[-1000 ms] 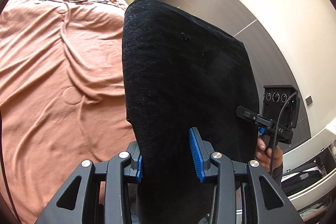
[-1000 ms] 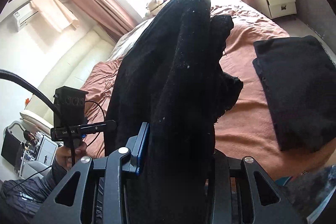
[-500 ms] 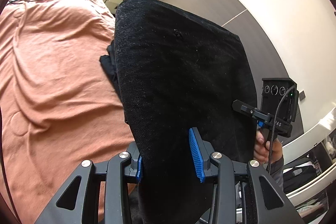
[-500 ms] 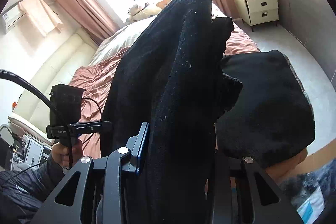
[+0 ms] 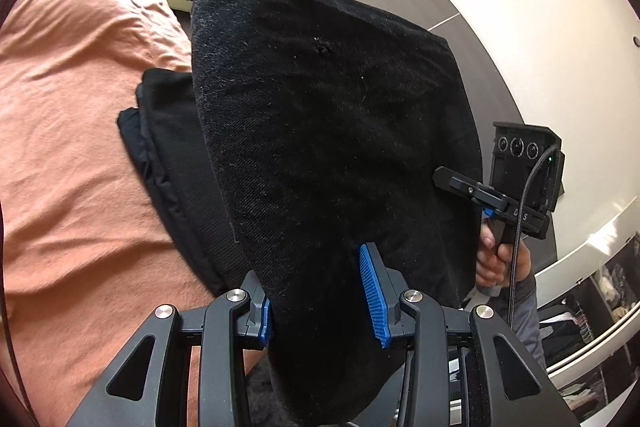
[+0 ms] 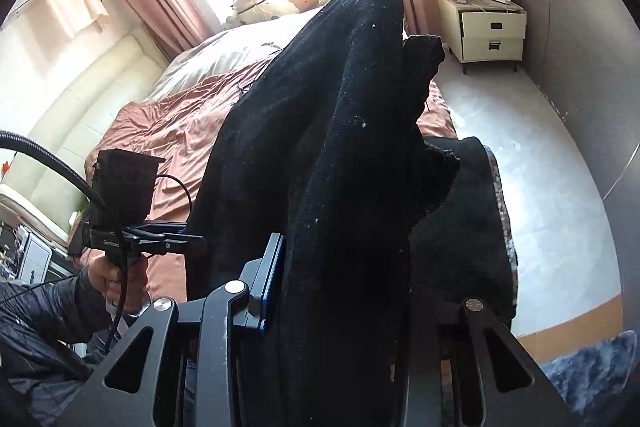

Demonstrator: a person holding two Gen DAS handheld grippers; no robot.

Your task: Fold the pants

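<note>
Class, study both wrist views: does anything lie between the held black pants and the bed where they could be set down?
Yes. The pants hang clamped in the left hand-held gripper and the right hand-held gripper. Beneath them a folded black garment already lies on the bedspread near its edge; the bedspread beside it is bare.

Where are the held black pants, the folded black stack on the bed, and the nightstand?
black pants [image 5: 332, 131]: left wrist view, middle of the hanging cloth panel.
folded black stack [image 5: 168, 155]: left wrist view, its top layer near the left edge.
nightstand [image 6: 492, 37]: right wrist view, drawer front.
</note>
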